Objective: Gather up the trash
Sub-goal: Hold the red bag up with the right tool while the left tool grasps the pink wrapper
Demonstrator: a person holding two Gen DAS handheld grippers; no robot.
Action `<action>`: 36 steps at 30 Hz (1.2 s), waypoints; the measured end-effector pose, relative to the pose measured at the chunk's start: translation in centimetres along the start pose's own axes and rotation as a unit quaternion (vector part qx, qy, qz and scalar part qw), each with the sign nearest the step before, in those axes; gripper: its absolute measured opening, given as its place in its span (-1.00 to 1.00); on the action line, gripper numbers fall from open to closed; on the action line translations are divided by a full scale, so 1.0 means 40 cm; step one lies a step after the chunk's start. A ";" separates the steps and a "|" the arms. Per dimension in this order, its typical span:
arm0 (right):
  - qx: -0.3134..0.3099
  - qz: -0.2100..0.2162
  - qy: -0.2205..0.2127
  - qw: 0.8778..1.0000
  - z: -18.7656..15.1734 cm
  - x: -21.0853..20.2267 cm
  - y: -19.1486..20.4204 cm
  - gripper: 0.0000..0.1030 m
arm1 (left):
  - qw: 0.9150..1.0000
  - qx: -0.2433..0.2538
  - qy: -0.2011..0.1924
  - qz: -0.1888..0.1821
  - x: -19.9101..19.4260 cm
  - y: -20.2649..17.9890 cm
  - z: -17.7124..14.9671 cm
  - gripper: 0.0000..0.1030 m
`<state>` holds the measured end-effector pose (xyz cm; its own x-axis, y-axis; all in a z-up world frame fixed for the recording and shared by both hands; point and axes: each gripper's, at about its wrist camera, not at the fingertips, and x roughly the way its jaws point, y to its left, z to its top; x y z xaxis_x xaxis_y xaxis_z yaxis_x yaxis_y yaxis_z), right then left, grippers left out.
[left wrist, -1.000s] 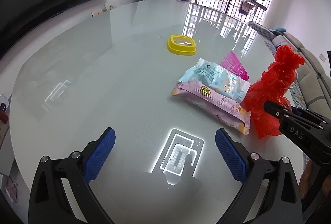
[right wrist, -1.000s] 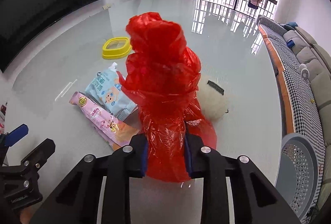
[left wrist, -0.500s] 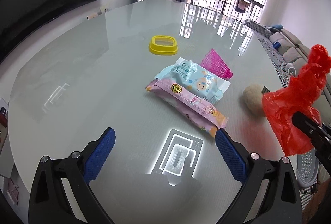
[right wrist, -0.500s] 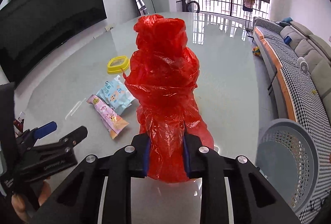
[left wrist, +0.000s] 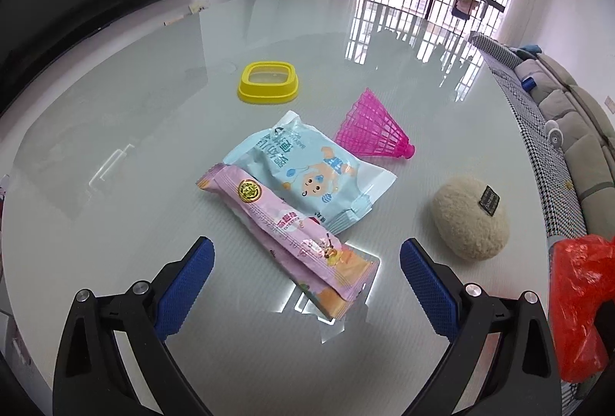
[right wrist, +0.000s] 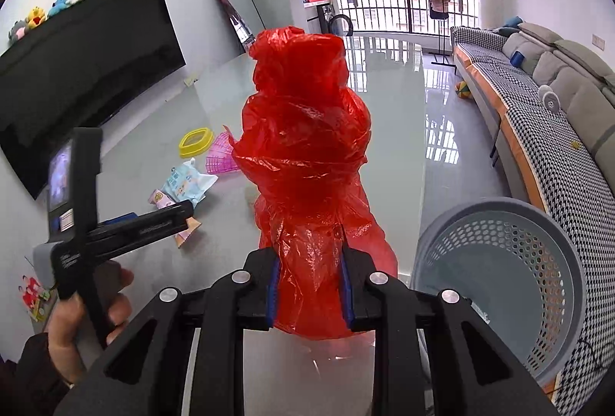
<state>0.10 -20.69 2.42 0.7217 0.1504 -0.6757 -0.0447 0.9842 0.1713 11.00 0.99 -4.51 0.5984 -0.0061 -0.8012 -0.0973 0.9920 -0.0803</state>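
Surface: glossy pale glass table (left wrist: 115,108), pink snack wrapper (left wrist: 292,235) at centre.
Room: grey perforated plastic basket (right wrist: 511,285) at 4 o'clock.
Left gripper (left wrist: 305,262): spread.
Right gripper (right wrist: 307,285): pinching crumpled red plastic bag (right wrist: 307,131).

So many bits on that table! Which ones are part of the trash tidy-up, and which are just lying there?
Part of the job:
red plastic bag, held in the right tongs
grey perforated bin
pink snack wrapper
blue wipes packet

Probably just lying about:
yellow frame
pink shuttlecock
beige fuzzy pouch

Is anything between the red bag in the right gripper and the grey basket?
Nothing visible: the red plastic bag, clamped in the right gripper, is left of the grey perforated basket, whose mouth is open.
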 end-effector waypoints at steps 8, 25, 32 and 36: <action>0.018 0.014 -0.002 1.000 -0.006 -0.006 -0.048 -0.54 | 0.999 -0.004 0.021 0.044 0.038 -0.003 0.002 0.85; -0.010 0.042 0.024 0.999 0.022 0.077 0.028 -0.54 | 0.995 -0.024 0.028 0.088 -0.028 0.184 -0.050 0.85; -0.016 0.043 0.027 0.999 0.024 0.098 0.061 -0.54 | 0.996 -0.022 0.011 0.082 -0.064 0.226 -0.054 0.85; -0.022 0.040 0.029 0.999 0.026 0.105 0.069 -0.54 | 0.997 -0.026 0.000 0.071 -0.071 0.220 -0.034 0.85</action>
<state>3.73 -17.43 0.81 0.6734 0.2321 -0.7019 -0.1308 0.9719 0.1959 7.36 9.58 -3.75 0.5765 0.1334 -0.8062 -0.2214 0.9752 0.0030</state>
